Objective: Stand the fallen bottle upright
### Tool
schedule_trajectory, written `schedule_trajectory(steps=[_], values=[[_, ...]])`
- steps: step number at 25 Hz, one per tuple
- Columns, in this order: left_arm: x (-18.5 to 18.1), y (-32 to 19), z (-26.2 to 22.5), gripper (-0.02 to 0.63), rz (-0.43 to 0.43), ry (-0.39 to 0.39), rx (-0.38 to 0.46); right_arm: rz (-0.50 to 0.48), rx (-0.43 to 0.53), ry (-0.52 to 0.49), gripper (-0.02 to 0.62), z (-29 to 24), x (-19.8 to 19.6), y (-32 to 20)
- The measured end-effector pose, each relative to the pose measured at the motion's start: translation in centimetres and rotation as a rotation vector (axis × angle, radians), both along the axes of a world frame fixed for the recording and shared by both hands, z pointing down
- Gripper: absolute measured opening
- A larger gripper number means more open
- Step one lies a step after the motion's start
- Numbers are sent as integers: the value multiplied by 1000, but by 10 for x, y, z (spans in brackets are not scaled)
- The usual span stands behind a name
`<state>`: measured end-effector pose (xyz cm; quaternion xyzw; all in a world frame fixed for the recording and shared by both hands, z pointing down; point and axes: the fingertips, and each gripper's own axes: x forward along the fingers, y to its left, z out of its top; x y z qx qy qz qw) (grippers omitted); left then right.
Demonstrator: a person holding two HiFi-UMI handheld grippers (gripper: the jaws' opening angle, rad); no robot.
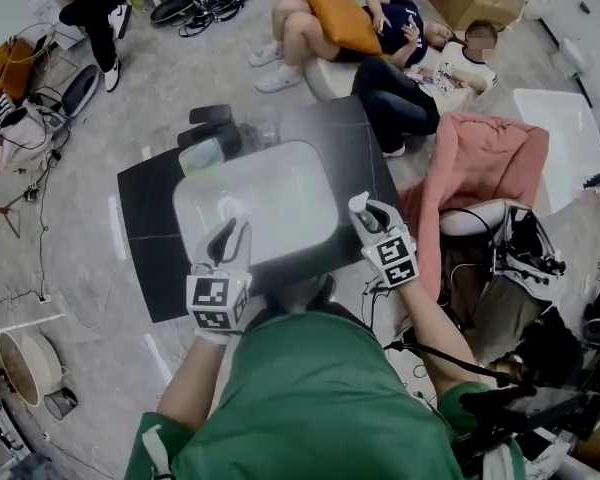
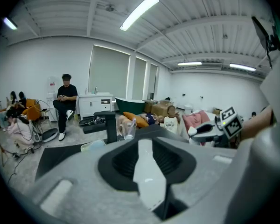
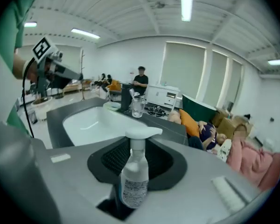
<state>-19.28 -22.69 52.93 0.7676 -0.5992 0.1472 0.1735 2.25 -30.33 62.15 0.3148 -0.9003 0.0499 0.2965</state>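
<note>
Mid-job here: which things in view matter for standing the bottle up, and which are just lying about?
Job: pump bottle, right claw gripping it, black counter.
Lying about: glass, faucet, small dish.

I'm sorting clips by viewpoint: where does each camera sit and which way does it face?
Head view: on the person's head, looking steeply down at the sink; shows torso, arms, left gripper, right gripper.
Left gripper view: on the left gripper, facing across the counter into the room; shows its fingers, the right gripper.
Right gripper view: on the right gripper, facing over the sink; shows the held pump bottle, the left gripper.
Shared: both gripper views show the glass.
</note>
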Motion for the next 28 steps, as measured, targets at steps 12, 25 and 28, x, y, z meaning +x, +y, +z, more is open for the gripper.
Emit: schedule_trajectory(steps=[12, 25, 28], values=[[8, 4, -12, 86, -44, -36, 6, 203, 0, -175, 97, -16, 50, -68], [-12, 22, -17, 84, -148, -68, -19, 269, 99, -268, 98, -22, 56, -121], [-8, 18, -18, 84, -142, -66, -15, 284, 125, -281, 98, -20, 60, -119]])
